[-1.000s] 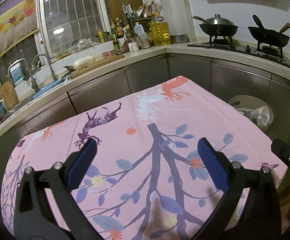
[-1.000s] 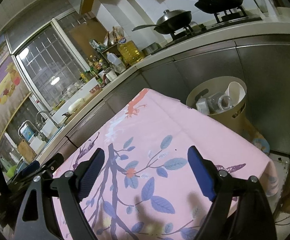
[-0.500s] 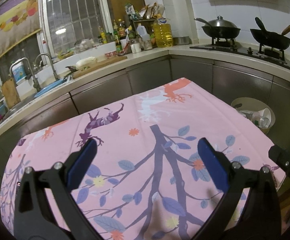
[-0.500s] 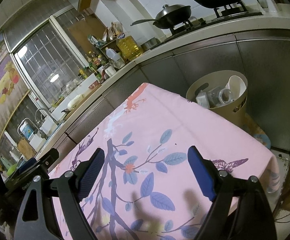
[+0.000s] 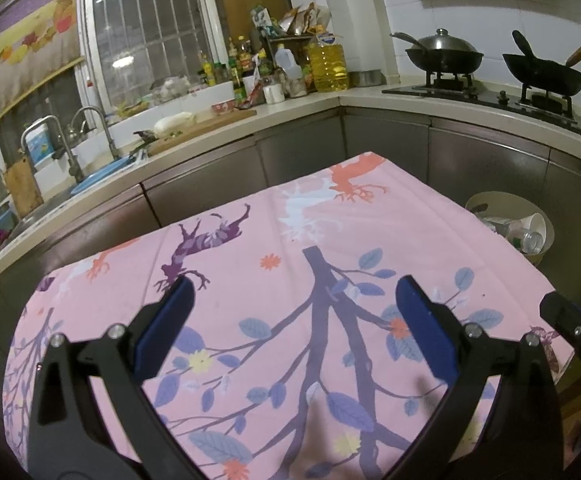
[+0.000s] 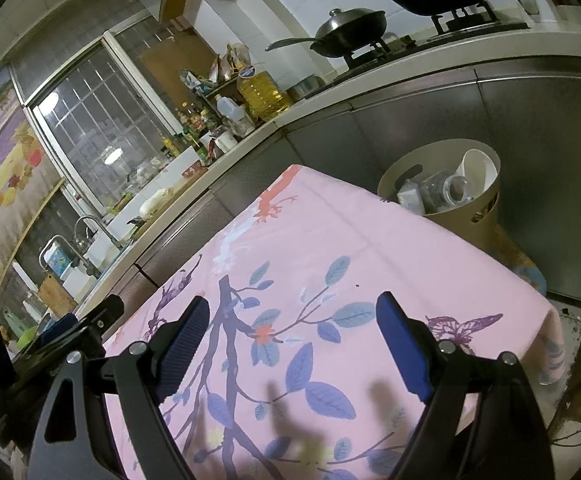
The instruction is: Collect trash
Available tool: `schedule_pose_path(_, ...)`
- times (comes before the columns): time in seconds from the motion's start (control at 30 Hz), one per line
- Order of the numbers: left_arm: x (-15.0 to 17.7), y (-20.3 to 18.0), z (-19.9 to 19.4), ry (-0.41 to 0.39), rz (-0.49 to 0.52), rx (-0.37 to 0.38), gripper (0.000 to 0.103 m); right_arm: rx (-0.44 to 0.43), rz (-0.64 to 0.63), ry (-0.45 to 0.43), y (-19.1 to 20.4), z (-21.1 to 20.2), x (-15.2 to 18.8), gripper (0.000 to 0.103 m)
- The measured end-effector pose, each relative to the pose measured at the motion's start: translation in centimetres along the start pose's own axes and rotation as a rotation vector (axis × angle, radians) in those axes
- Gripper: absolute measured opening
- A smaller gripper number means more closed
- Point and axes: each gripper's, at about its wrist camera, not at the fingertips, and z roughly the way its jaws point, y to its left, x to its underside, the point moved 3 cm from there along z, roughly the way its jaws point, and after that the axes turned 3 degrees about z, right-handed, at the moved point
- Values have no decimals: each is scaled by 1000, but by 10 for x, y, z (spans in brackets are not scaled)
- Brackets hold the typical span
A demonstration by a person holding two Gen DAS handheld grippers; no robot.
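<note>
The left tool (image 5: 290, 312) hangs released over the table (image 5: 274, 240), jaws wide and empty, and nothing loose shows on the pink cloth beneath it. The right tool (image 6: 294, 328) is likewise spread with nothing between its pads. The trash sits in the bin (image 6: 486, 216) on the floor just past the table's right edge: a white cup (image 6: 478, 172), a clear bottle (image 6: 446, 190) and some paper, probably all light, thin-walled and easy to crush, so a gentle pinch on a rim or the bottle's neck would likely serve best.
</note>
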Motion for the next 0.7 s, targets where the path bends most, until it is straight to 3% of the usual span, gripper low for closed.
schedule_pose_path(0.7,3,2,-2,-6,-4,-23,97,4,23,14,-2,1,0,86)
